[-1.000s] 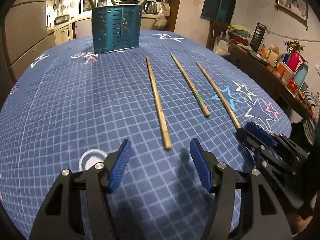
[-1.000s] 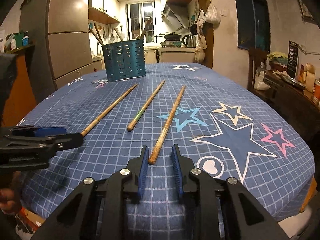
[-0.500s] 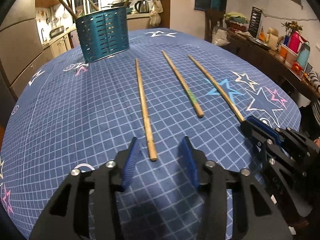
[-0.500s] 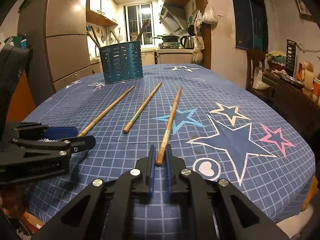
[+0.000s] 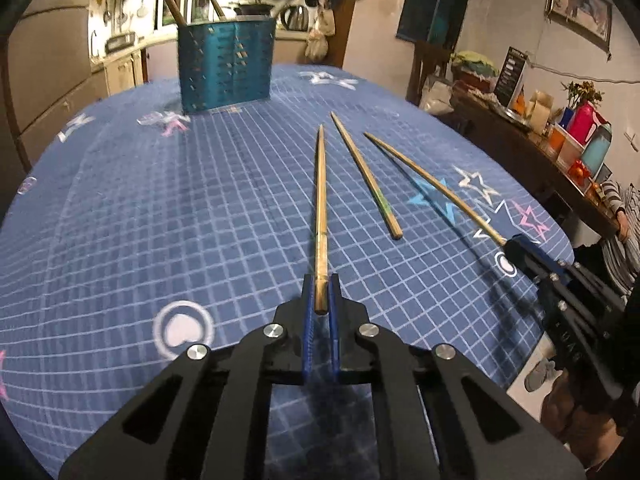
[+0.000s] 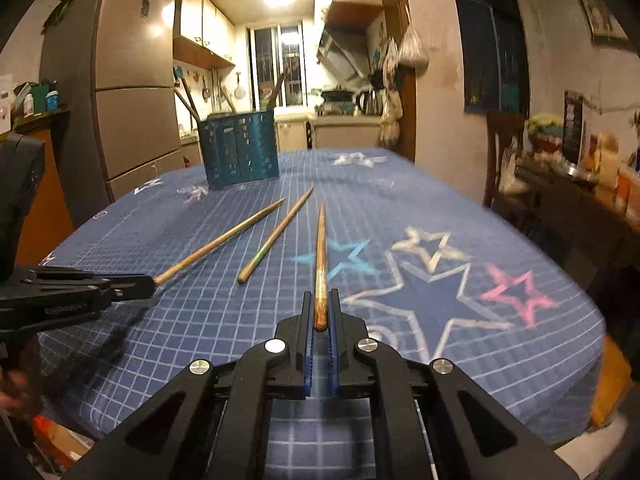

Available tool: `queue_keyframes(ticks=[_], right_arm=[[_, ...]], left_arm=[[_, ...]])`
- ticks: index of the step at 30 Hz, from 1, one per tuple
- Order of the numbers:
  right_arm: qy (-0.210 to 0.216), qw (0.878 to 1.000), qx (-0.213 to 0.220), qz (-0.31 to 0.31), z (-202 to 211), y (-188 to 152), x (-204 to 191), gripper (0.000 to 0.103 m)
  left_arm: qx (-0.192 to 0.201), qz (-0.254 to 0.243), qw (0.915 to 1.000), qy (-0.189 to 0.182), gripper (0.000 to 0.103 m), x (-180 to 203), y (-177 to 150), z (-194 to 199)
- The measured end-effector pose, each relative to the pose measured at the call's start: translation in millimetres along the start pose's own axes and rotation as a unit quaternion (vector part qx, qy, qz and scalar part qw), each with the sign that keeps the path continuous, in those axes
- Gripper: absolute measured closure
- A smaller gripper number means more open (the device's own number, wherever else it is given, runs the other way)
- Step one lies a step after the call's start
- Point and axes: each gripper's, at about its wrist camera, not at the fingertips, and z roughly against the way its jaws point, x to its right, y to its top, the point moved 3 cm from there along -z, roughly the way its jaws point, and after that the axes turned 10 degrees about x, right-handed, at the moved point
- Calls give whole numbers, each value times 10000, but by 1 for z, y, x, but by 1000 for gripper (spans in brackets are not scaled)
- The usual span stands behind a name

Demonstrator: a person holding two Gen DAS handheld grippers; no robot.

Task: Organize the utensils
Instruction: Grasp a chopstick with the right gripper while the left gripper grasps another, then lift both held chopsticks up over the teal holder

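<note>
Both tongs have just closed, each now clenched on a chopstick that lay loose between its pads a second ago. From the left wrist, the left tongs (image 5: 320,296) pinch the left chopstick (image 5: 320,208); the middle chopstick (image 5: 366,178) lies on the blue surface (image 5: 160,208), near the teal holder (image 5: 226,68). From the right wrist, the right tongs (image 6: 320,312) grasp the right chopstick (image 6: 320,256), its tip raised.
</note>
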Motion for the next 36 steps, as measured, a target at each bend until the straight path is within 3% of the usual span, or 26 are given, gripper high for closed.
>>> queue_keyframes(ticks=[5,12,21,27,36], right_arm=[[-71,9985,361,404,17,20,1,95],[166,9946,887,507,42,61,14,95],[326,9902,1249,533,51,102,23,95],[621,9845,1492,682,45,144,19,95],[1099,9847,1292,405,19,181,17,95]], left_arm=[[361,-114,9991,184,98,-3,13,31],[580,-203,9969,491,98,-21,29,63],[324,1,9995,52,98,-40,49,88],[638,187,9977,-90,98,-55,78,113],[1091,46,9940,-77,98,-54,112,133]])
